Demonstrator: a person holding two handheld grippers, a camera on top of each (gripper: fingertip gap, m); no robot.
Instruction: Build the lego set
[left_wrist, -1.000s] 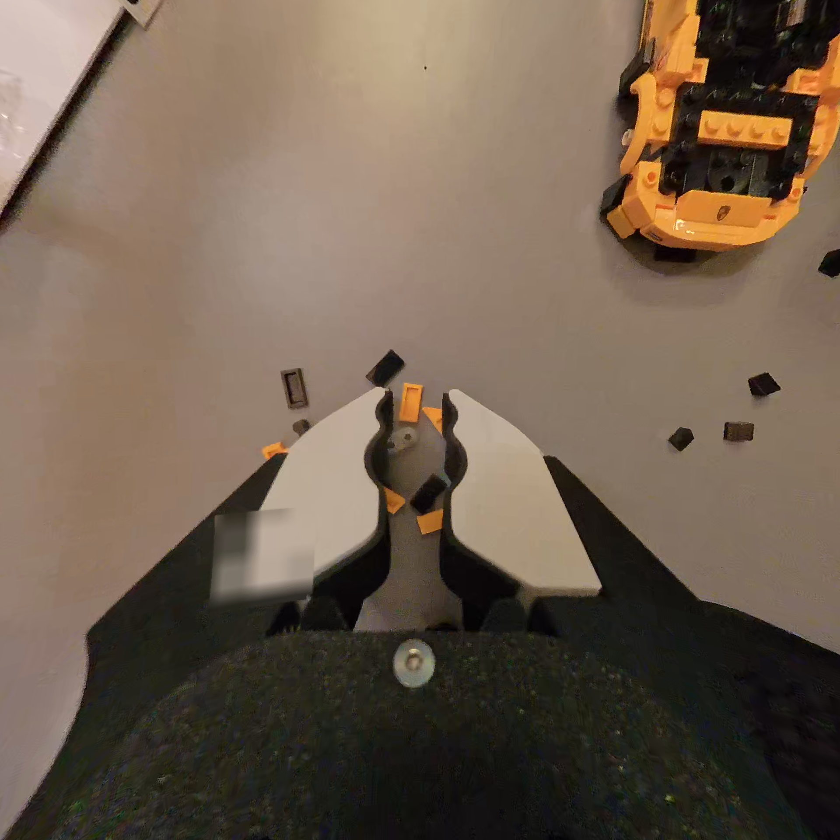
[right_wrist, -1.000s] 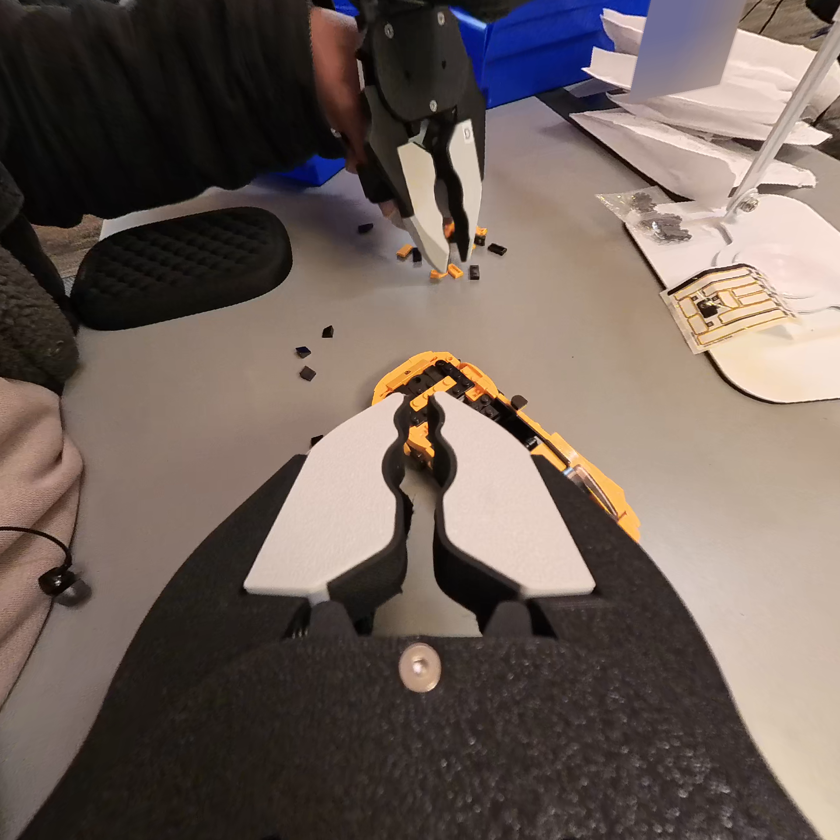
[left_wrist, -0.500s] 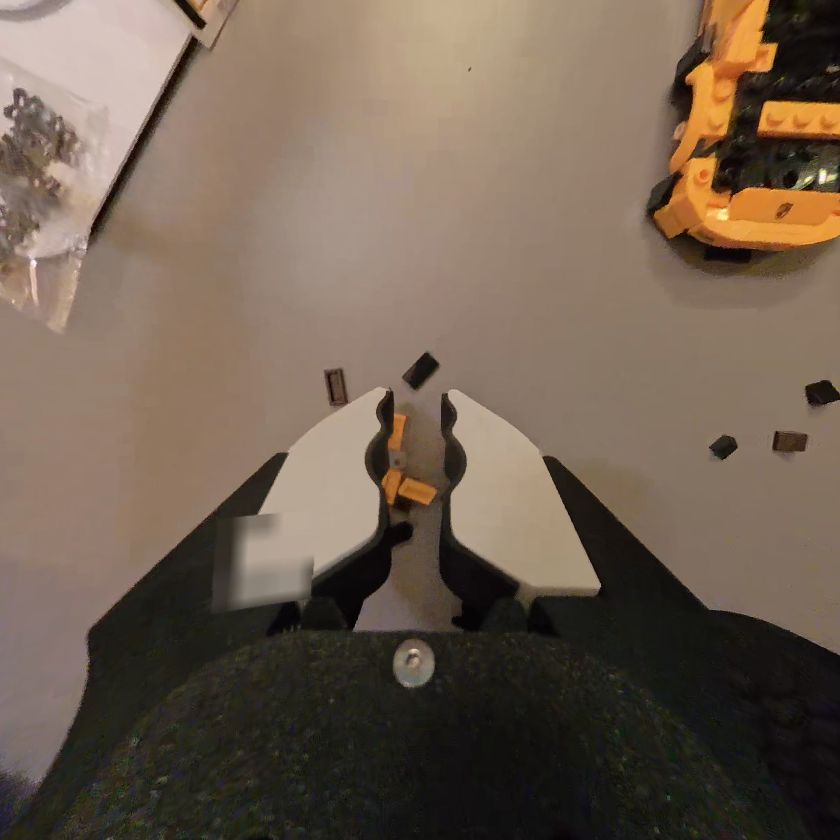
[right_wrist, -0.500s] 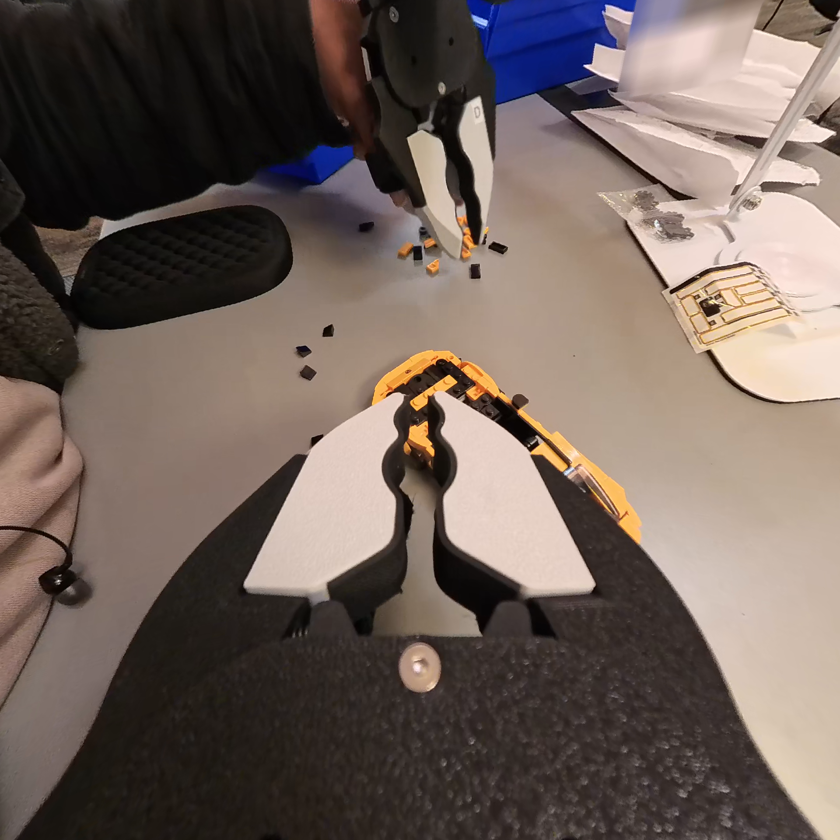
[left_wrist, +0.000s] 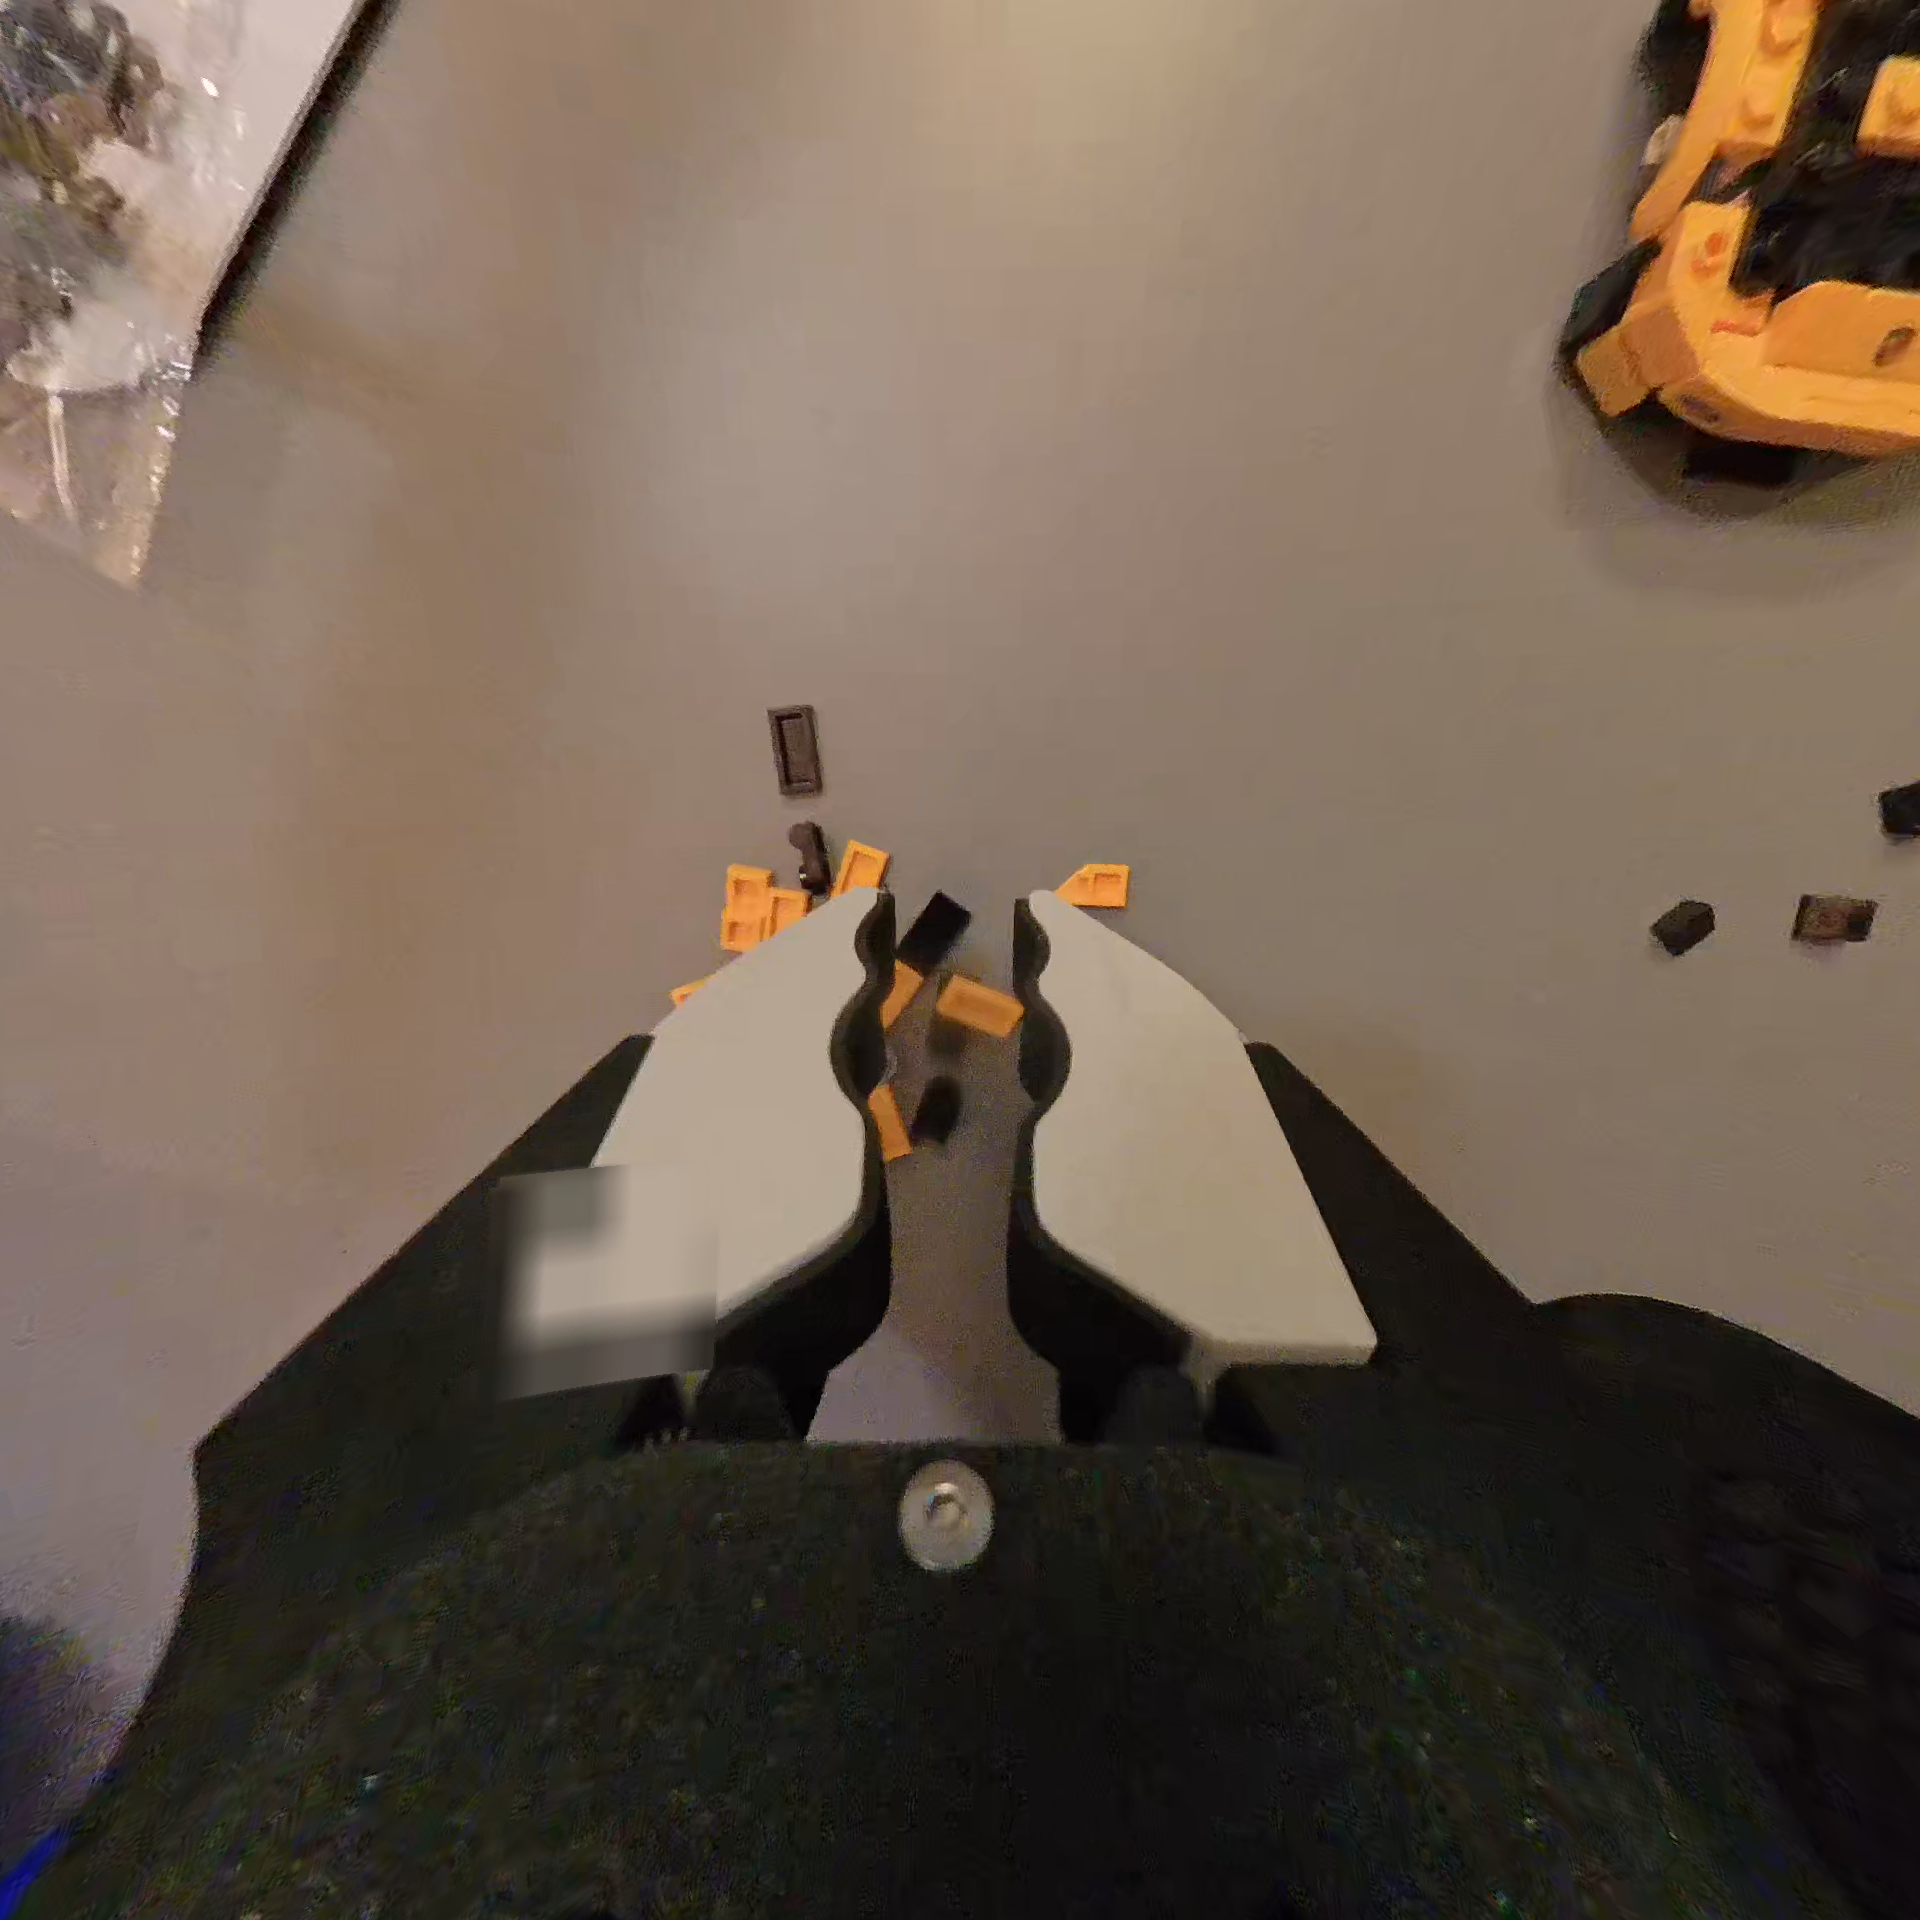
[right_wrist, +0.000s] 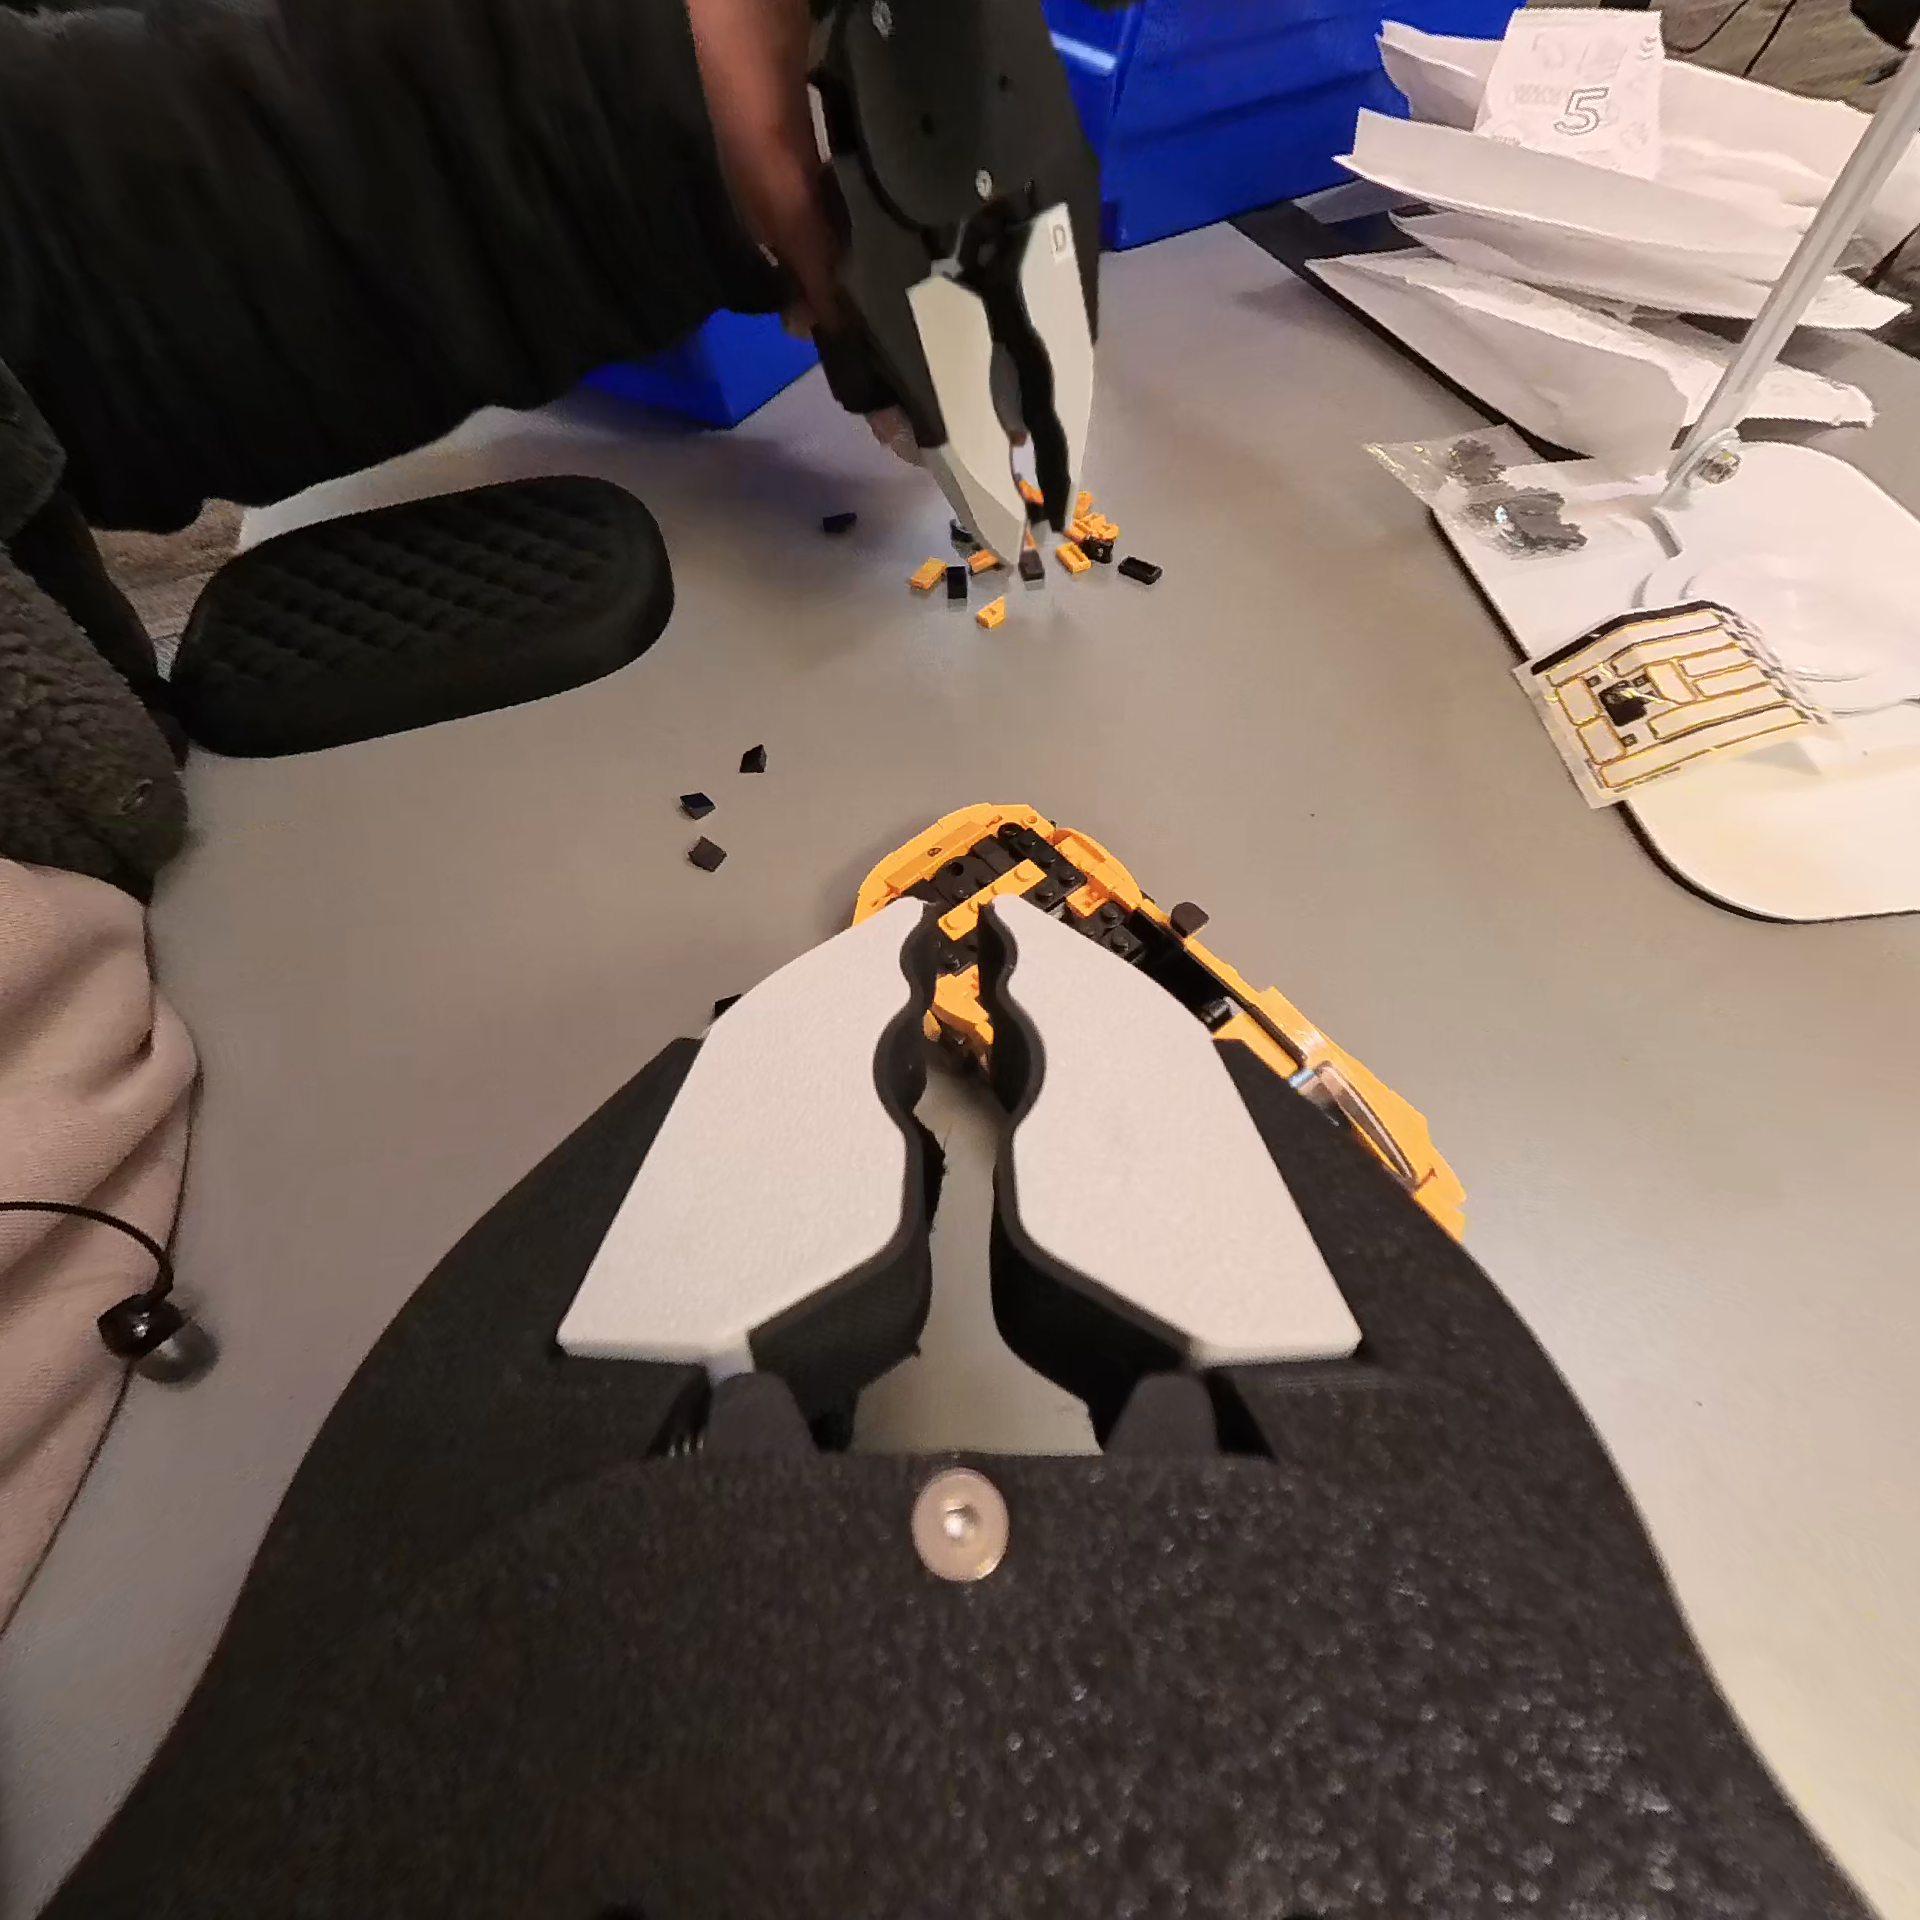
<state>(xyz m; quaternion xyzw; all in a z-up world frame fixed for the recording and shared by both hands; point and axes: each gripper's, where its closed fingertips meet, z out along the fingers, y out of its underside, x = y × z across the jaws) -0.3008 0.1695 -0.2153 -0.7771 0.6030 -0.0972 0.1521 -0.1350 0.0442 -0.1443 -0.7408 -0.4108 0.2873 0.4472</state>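
A half-built orange and black lego car (right_wrist: 1039, 862) lies on the grey table (right_wrist: 1143, 727). My right gripper (right_wrist: 954, 914) is over its left part, its jaws closed to a narrow gap on a bit of the car. My left gripper (left_wrist: 951, 914) is open, tips down on a pile of loose orange pieces (left_wrist: 977, 1006) and small black pieces, with a black piece (left_wrist: 932, 928) between the tips. In the right wrist view the left gripper (right_wrist: 1029, 535) stands on that pile (right_wrist: 1081, 540). The car (left_wrist: 1766, 343) shows at the upper right of the left wrist view.
A black framed tile (left_wrist: 795, 750) lies just past the pile. Small black pieces (right_wrist: 698, 803) lie left of the car. A black pad (right_wrist: 416, 613), a blue bin (right_wrist: 1226, 114), paper bags (right_wrist: 1558, 208), a white stand base (right_wrist: 1787, 644), a sticker sheet (right_wrist: 1662, 707) and a parts bag (left_wrist: 73, 260) ring the table. About 25 cm separates my left fingertips from my right.
My left gripper has moved right along the pile and down onto it, staying open; loose pieces have shifted around its tips. The right gripper and the car have not moved.
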